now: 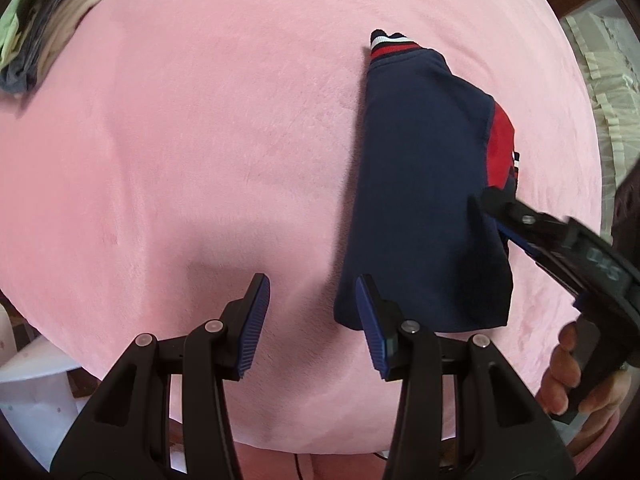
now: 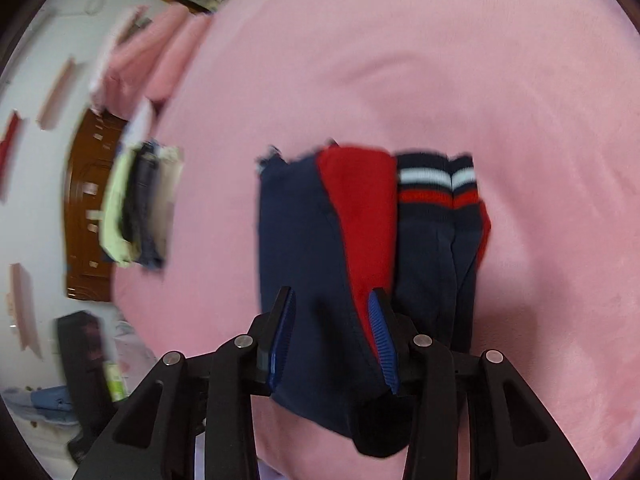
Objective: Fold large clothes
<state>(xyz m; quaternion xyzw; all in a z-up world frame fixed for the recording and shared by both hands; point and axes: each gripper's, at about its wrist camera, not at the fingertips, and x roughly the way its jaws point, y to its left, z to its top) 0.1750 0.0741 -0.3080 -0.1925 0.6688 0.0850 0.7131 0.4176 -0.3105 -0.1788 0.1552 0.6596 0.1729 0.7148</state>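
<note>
garment (image 1: 420,184): navy and red, striped ribbed cuffs
state: folded into a narrow bundle
place: flat on the pink bed cover (image 1: 200,140), well apart from its edges

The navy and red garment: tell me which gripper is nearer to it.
Right. The right gripper has the folded navy and red garment between its fingers; the left gripper hovers over the pink blanket beside the garment's edge.

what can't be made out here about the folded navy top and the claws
- Right claw: the right wrist view is motion-blurred, so whether its pads touch the navy top is unclear.
- Navy top's right edge: hidden behind the right claw in the left wrist view.
- Stacked clothes: cut off by the frame edge, left wrist view; blurred in the other.
</note>
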